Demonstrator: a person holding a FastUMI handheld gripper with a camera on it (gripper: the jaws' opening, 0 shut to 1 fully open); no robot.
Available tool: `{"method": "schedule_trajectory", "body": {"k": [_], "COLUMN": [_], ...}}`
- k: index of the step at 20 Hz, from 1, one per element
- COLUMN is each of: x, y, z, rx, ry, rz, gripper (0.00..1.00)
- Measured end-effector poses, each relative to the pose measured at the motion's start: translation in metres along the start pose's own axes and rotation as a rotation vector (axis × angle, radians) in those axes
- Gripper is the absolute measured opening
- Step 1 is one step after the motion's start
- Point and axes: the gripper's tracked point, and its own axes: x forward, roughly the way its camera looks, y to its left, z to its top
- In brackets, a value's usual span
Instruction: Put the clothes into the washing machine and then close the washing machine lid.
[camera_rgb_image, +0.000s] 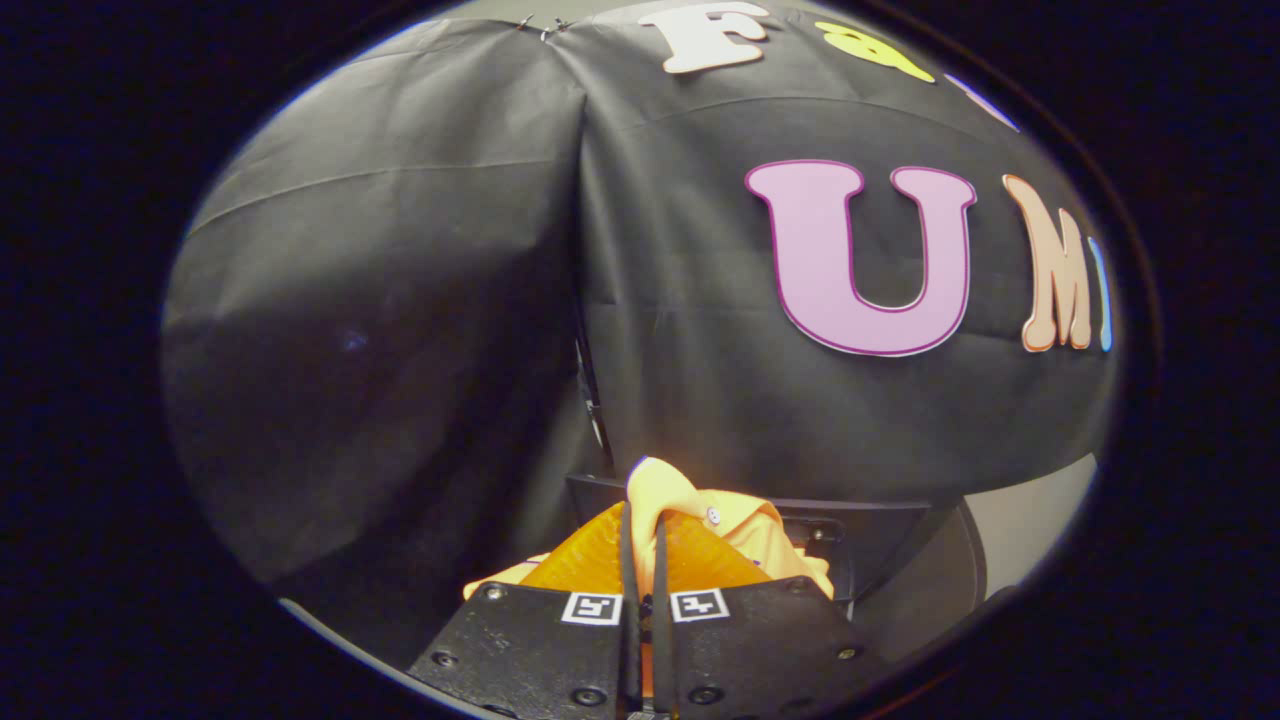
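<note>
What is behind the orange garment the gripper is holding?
The gripper is shut on the orange garment. Behind it sits a dark panel, then the booth's black cloth wall. The garment covers the panel's middle and whatever lies below.

garment (690, 510): mostly hidden behind fingers (600, 545); only top fold and a button seen
gripper (645, 540): base cut off by edge
dark machine part (880, 535) behind garment: partly covered, identity unclear
</note>
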Motion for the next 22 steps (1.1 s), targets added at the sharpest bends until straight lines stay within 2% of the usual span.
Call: {"method": "schedule_trajectory", "body": {"k": [5,9,11,19,22], "x": [0.003,-0.002,-0.006,-0.005,0.005], "y": [0.011,0.009,0.007,-0.008,-0.016], "z": [-0.018,-0.014,-0.003,-0.001,0.007], "rx": [-0.019,-0.087,-0.097,-0.090,-0.090], "ry": [0.030,-0.031,-0.085,-0.103,-0.128], "rz": [0.002,-0.017,-0.022,-0.063,-0.089], "gripper": [0.07,0.26,0.41,1.00,0.98]}}
